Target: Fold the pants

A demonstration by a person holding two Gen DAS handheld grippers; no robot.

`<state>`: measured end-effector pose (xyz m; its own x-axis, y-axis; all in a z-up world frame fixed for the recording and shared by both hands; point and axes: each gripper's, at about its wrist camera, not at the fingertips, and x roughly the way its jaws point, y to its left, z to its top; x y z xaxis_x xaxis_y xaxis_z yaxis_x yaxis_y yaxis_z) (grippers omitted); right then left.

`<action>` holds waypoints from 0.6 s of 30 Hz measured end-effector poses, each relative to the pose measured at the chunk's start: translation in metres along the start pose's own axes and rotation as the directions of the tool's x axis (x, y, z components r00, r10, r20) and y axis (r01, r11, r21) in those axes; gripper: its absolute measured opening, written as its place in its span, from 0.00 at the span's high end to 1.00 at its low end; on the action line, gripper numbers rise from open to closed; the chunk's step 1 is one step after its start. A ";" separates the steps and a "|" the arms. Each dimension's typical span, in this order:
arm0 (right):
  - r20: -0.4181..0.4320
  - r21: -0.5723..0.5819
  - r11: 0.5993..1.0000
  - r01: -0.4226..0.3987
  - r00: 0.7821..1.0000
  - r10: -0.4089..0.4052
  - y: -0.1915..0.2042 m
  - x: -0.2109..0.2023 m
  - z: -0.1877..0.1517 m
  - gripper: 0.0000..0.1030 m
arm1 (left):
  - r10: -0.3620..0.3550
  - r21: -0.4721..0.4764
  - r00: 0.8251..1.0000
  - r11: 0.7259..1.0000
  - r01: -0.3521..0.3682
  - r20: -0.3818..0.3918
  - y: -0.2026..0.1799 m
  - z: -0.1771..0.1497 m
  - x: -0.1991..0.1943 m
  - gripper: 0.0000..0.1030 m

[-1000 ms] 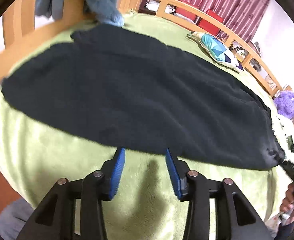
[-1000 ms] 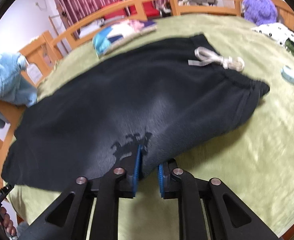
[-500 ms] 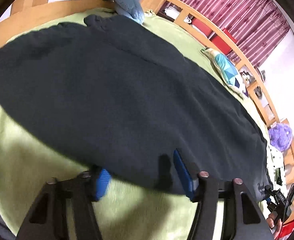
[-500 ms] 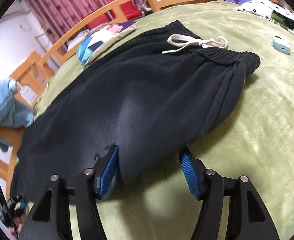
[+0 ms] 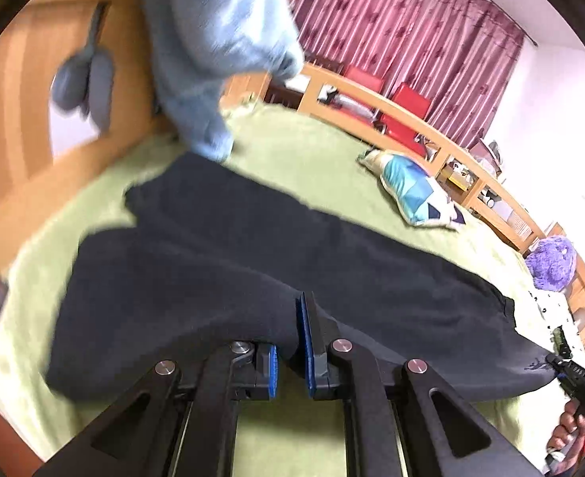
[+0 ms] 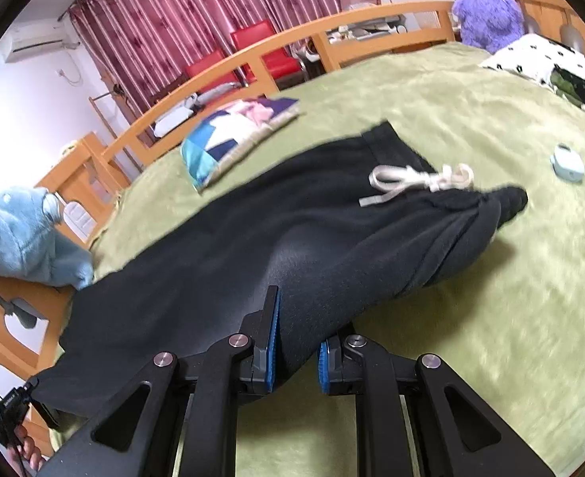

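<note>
Along the near edge of the bed (image 6: 491, 318), my two tongs are both clamped on the black pants (image 6: 252, 246), which lie spread lengthwise across the green blanket (image 5: 312, 147). My left gripper (image 5: 290, 351) has its blue pads nearly together, with a fold of the dark cloth pinched between them near the leg end. My right gripper (image 6: 294, 351) stands slightly wider, a thicker bunch of fabric filling the gap between its pads, nearer the waist.

Only the right view shows the white drawstring (image 6: 419, 179) lying on the waistband, a small pale blue object (image 6: 567, 165) on the blanket just beyond the waist, and a spotted cloth (image 6: 551, 67) at the far corner. Only the left view shows the hem end of the pants close to the wooden footboard (image 5: 34, 91). Both views show a patchwork cushion (image 5: 415, 190), a purple plush toy (image 6: 487, 12) and a blue plush toy (image 5: 213, 39).

Each hand is held low, fingers pointing across the bed; my right hand (image 5: 566, 433) shows at the left view's edge.
</note>
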<state>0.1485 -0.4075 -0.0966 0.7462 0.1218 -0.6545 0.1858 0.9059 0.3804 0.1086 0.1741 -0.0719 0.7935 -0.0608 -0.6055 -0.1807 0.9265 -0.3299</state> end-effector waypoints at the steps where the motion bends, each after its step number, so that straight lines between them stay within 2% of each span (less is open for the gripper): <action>1: 0.005 -0.006 1.000 0.002 1.000 -0.002 0.004 -0.001 0.006 0.85 | 0.010 0.015 1.000 1.000 -0.010 0.012 -0.007 0.010 0.002 0.90; 4: 0.020 -0.046 0.999 0.011 1.000 -0.011 0.020 0.005 0.032 0.85 | 0.026 0.043 0.999 0.999 -0.028 0.037 -0.018 0.033 0.012 0.90; 8: 0.032 -0.066 0.998 -0.001 0.999 0.003 0.036 0.025 0.064 0.86 | 0.056 0.059 0.996 0.996 -0.060 0.063 -0.034 0.069 0.047 0.90; 14: 0.075 -0.090 0.996 0.000 0.997 0.007 0.059 0.083 0.124 0.86 | 0.088 0.058 0.992 0.994 -0.093 0.094 -0.046 0.110 0.110 0.90; 18: 0.084 -0.061 0.998 0.001 0.996 0.005 0.065 0.128 0.148 0.86 | 0.117 0.080 0.989 0.989 -0.124 0.087 -0.053 0.119 0.156 0.90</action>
<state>0.3509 -0.3934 -0.0587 0.7984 0.0912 -0.5952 0.1467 0.9293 0.3391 0.3109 0.1594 -0.0624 0.8147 0.0807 -0.5742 -0.2310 0.9535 -0.1936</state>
